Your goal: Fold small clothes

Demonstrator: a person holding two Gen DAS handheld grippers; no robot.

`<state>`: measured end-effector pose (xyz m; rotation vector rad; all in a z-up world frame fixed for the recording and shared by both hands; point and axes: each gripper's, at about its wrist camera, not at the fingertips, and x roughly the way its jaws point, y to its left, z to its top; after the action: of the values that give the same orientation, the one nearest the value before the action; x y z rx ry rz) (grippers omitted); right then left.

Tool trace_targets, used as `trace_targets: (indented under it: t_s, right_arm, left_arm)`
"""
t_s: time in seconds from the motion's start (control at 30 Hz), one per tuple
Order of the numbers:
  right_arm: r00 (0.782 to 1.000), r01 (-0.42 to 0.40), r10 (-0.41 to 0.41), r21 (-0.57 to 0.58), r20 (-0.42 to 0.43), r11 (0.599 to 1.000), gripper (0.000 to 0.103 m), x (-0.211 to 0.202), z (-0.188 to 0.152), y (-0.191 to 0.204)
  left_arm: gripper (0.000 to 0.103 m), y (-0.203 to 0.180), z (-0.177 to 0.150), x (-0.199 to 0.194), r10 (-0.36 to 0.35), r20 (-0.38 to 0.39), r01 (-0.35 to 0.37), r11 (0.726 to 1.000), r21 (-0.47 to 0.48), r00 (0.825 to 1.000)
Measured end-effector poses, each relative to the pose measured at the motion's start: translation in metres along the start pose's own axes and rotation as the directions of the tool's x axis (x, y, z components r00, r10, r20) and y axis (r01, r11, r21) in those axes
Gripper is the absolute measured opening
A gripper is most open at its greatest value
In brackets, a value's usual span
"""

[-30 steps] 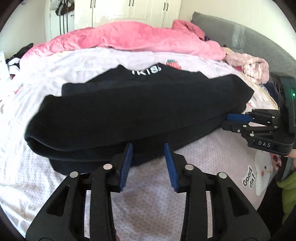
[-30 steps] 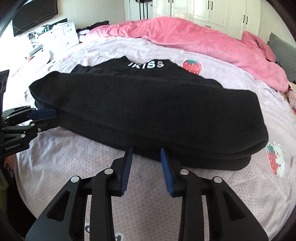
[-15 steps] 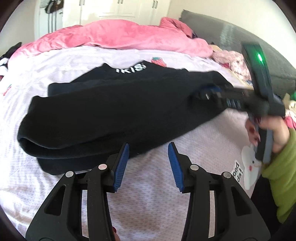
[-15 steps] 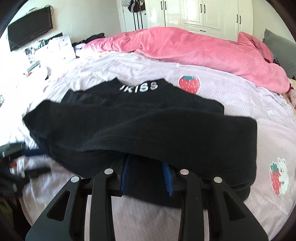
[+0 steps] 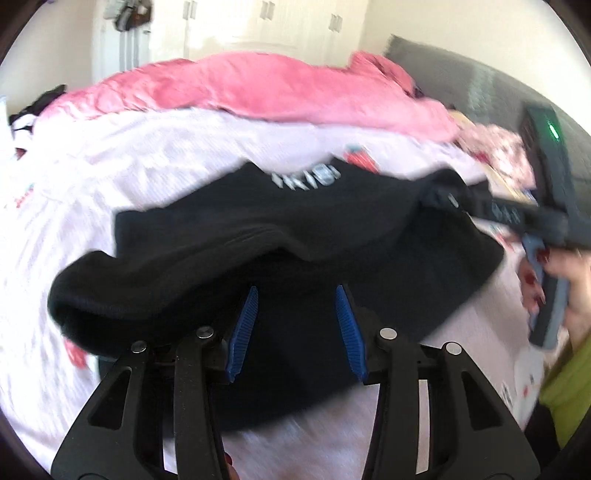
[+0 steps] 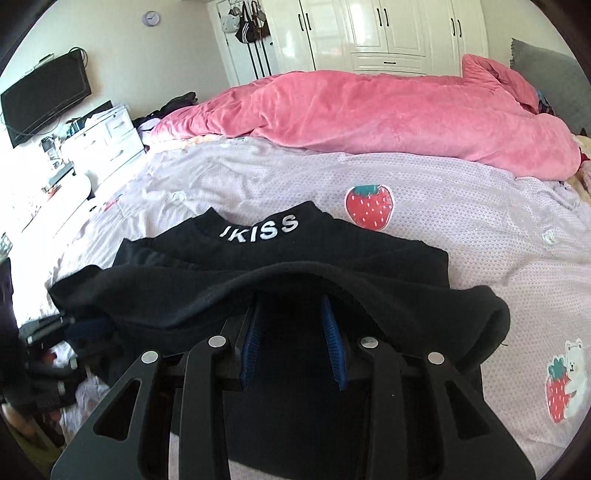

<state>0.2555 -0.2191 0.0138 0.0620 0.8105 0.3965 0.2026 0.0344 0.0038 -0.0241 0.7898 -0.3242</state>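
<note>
A black top with white "KISS" lettering at its collar lies folded on the lilac bed sheet; it also shows in the left wrist view. My right gripper is open with its blue-padded fingers pushed under the near folded layer, which drapes over them. My left gripper is open, its tips at the near edge of the top, under the fold at the left side. The right gripper also shows in the left wrist view, inside the cloth at the top's right end.
A pink duvet lies across the far side of the bed. White wardrobes stand behind it. A grey headboard and a pile of pink clothes sit at the right. A TV and white drawers stand at the left.
Both grippers have moved forward into the black top: the right one slid under the near layer and lifted it, then the left one reached the near edge. Both stayed open.
</note>
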Motion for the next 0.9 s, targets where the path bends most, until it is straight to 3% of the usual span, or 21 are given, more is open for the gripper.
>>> trace_targets:
  t_s: [0.17,0.3,0.43,0.5,0.63,0.73,0.9]
  right_arm:
    - [1.000,0.017,-0.017,0.018,0.024,1.000,0.032,0.006,0.010,-0.007]
    - [0.997,0.056,-0.057,0.034,0.047,0.998,0.032,0.011,0.017,-0.018]
    - [0.989,0.112,-0.116,0.046,0.092,0.993,0.032,0.007,0.023,-0.031]
    - [0.983,0.120,-0.131,0.092,0.126,0.989,0.040,-0.002,0.025,-0.042]
    - [0.970,0.155,-0.173,0.114,0.170,0.981,0.044,-0.023,0.026,-0.059]
    - [0.964,0.189,-0.210,0.138,0.165,0.972,0.049,-0.034,0.023,-0.075]
    - [0.963,0.222,-0.248,0.209,0.104,0.952,0.050,-0.033,0.014,-0.103]
  left_arm:
    - [0.042,0.039,0.027,0.004,0.068,0.076,-0.057,0.989,-0.134,0.995]
    - [0.045,0.057,0.032,-0.001,0.102,0.109,-0.081,0.980,-0.183,0.989]
    - [0.048,0.070,0.031,-0.006,0.117,0.108,-0.091,0.972,-0.218,0.987]
    - [0.051,0.075,0.029,-0.008,0.130,0.099,-0.104,0.966,-0.235,0.987]
    - [0.054,0.083,0.024,-0.013,0.149,0.082,-0.123,0.958,-0.258,0.985]
    - [0.056,0.092,0.019,-0.020,0.159,0.079,-0.131,0.952,-0.277,0.984]
    - [0.057,0.105,0.016,-0.021,0.167,0.068,-0.138,0.939,-0.316,0.984]
